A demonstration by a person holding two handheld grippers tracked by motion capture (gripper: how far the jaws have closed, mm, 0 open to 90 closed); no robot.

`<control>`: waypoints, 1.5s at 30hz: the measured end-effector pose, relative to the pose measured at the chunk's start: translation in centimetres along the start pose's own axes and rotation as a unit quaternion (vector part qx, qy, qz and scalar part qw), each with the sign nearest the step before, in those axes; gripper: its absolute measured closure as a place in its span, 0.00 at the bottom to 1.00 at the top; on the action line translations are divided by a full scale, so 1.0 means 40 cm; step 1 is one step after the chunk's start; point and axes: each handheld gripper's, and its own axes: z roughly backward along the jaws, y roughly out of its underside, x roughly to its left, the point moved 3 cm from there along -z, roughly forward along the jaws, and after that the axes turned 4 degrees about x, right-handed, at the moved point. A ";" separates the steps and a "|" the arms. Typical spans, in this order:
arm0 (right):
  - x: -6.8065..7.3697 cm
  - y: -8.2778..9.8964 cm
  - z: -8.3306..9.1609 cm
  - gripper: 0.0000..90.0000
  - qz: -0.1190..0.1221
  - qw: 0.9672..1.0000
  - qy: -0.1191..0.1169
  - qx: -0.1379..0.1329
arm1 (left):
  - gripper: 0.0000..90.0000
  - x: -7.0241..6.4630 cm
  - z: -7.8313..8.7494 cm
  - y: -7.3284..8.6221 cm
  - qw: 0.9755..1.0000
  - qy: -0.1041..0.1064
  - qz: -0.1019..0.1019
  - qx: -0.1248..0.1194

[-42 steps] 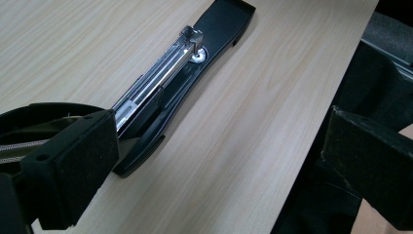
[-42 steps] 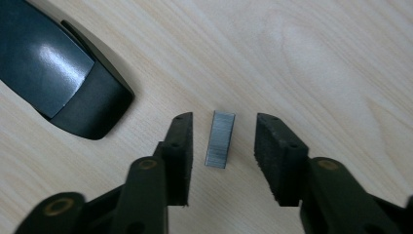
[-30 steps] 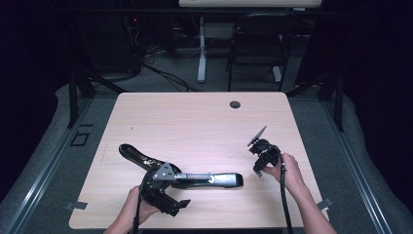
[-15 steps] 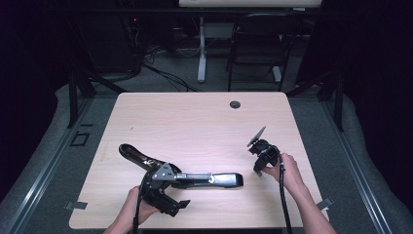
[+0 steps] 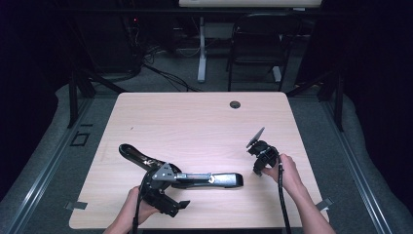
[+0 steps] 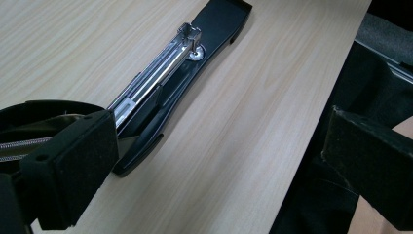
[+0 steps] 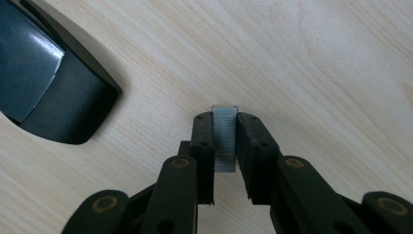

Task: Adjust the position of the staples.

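A black and silver stapler (image 5: 214, 179) lies hinged open on the wooden table (image 5: 195, 122), its lid (image 5: 132, 153) swung back to the left. My left gripper (image 5: 175, 192) is at the stapler's hinge end with its jaws wide apart; in the left gripper view the stapler (image 6: 170, 73) runs away from the left pad (image 6: 73, 165). My right gripper (image 5: 257, 169) points down at the table right of the stapler's front end (image 7: 44, 87). Its jaws have just been closing and both pads now press on a grey strip of staples (image 7: 225, 139), held by my right gripper (image 7: 225, 119).
A round cable hole (image 5: 235, 104) sits near the table's far edge. A dark chair (image 5: 258, 39) and a desk leg (image 5: 201, 48) stand beyond the table. The near table edge runs close to my left gripper (image 6: 219, 141).
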 end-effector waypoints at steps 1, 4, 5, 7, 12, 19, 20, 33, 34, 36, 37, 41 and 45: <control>0.001 0.000 0.000 0.86 -0.001 1.000 0.001 0.000 | 0.00 0.000 0.000 0.000 1.000 0.000 0.000 0.000; 0.004 0.001 0.000 0.86 -0.002 1.000 0.001 0.004 | 0.00 0.000 0.000 0.001 1.000 0.001 0.000 0.001; 0.005 0.001 -0.001 0.86 -0.002 1.000 -0.002 0.005 | 0.00 0.000 0.000 0.001 1.000 0.000 0.001 0.001; 0.007 0.002 -0.001 0.86 -0.002 1.000 -0.003 0.009 | 0.00 0.000 0.000 0.002 1.000 0.002 0.001 0.001; 0.023 0.005 -0.008 0.85 -0.002 1.000 -0.007 0.024 | 0.00 0.000 0.001 0.004 1.000 0.003 0.001 0.004; 0.026 0.003 0.004 0.82 0.010 1.000 -0.004 0.027 | 0.00 -0.003 0.000 0.003 1.000 0.006 0.000 0.004; 0.025 0.003 0.006 0.82 0.014 0.999 -0.004 0.031 | 0.00 -0.003 -0.001 0.003 1.000 0.006 -0.001 0.005; 0.020 -0.002 0.004 0.82 0.016 0.999 -0.003 0.034 | 0.00 -0.004 -0.001 0.005 1.000 0.006 -0.002 0.007; 0.020 -0.003 0.004 0.82 0.019 0.999 -0.003 0.037 | 0.00 -0.005 -0.001 0.005 1.000 0.007 -0.002 0.007; 0.022 -0.003 0.003 0.83 0.020 0.999 -0.003 0.041 | 0.00 -0.004 0.000 0.006 1.000 0.009 0.000 0.006; 0.024 -0.003 0.001 0.83 0.017 0.999 -0.006 0.039 | 0.00 -0.004 0.000 0.006 1.000 0.009 0.000 0.007; 0.026 -0.003 -0.004 0.86 0.022 0.999 -0.005 0.043 | 0.00 -0.004 0.001 0.007 1.000 0.010 0.000 0.006; 0.028 -0.003 -0.003 0.87 0.026 0.998 -0.003 0.049 | 0.00 -0.003 0.003 0.008 1.000 0.011 0.001 0.006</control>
